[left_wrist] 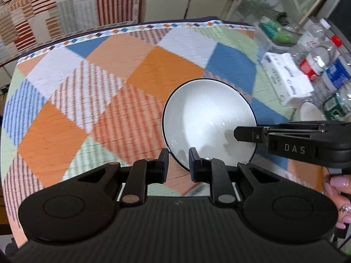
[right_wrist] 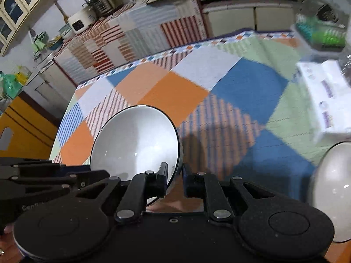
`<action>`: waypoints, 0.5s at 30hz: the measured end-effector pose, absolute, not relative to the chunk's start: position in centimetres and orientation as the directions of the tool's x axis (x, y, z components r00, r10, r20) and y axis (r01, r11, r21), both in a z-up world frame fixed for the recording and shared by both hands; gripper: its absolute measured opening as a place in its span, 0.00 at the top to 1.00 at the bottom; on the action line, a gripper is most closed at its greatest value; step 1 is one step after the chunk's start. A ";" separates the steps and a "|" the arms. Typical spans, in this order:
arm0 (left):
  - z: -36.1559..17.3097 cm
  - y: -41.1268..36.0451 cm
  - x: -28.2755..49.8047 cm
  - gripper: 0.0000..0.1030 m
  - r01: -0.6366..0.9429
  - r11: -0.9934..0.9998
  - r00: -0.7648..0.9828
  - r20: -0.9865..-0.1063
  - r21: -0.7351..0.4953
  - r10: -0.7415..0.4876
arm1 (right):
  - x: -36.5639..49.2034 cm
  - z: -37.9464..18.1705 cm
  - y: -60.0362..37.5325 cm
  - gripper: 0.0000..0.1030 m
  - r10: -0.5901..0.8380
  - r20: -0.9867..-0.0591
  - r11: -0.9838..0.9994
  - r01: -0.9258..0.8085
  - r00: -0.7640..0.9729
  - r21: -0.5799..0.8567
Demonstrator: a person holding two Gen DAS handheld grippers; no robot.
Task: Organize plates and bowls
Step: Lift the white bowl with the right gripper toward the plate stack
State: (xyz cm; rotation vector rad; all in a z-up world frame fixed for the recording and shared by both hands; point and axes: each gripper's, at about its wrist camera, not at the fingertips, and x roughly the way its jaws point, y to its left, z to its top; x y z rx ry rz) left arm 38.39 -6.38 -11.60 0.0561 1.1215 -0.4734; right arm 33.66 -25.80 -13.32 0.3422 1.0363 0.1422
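Two grippers pinch one white bowl by its rim: left gripper on the near edge, right gripper on the opposite side. Bowl hangs tilted above the checked tablecloth. Keep both hands level and matched in speed, or the rim slips.

Checked tablecloth, tissue pack, bottles

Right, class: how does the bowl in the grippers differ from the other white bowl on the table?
The held bowl is pinched at its rim by the left gripper and right gripper; the other bowl sits ungripped. The held bowl has a dark rim line; the other bowl, blurred, shows none. Both are white and glossy.
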 end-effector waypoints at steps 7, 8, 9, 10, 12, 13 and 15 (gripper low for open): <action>-15.1 -5.1 40.0 0.83 0.317 0.923 0.301 -0.899 -0.219 -0.317 | 35.3 -16.6 -24.0 0.83 0.283 -0.832 0.933 0.064 0.477 0.354; -15.3 -4.9 40.1 0.83 0.308 0.924 0.305 -0.896 -0.228 -0.323 | 35.3 -16.6 -23.9 0.83 0.275 -0.827 0.934 0.068 0.490 0.351; -15.3 -4.7 40.2 0.83 0.293 0.925 0.310 -0.891 -0.241 -0.330 | 35.6 -16.6 -23.9 0.83 0.272 -0.825 0.935 0.066 0.496 0.348; -15.4 -4.6 40.2 0.83 0.285 0.925 0.310 -0.889 -0.250 -0.336 | 35.8 -16.6 -24.0 0.83 0.277 -0.820 0.932 0.069 0.501 0.357; -15.4 -4.4 40.1 0.83 0.270 0.925 0.309 -0.886 -0.267 -0.346 | 36.1 -16.6 -24.5 0.81 0.297 -0.816 0.918 0.085 0.496 0.386; -15.2 -4.2 39.9 0.79 0.258 0.925 0.319 -0.879 -0.279 -0.354 | 36.1 -16.6 -24.7 0.79 0.310 -0.813 0.913 0.085 0.493 0.400; -14.7 -4.1 39.5 0.72 0.253 0.925 0.337 -0.871 -0.282 -0.358 | 35.6 -16.2 -25.2 0.78 0.308 -0.799 0.911 0.084 0.517 0.405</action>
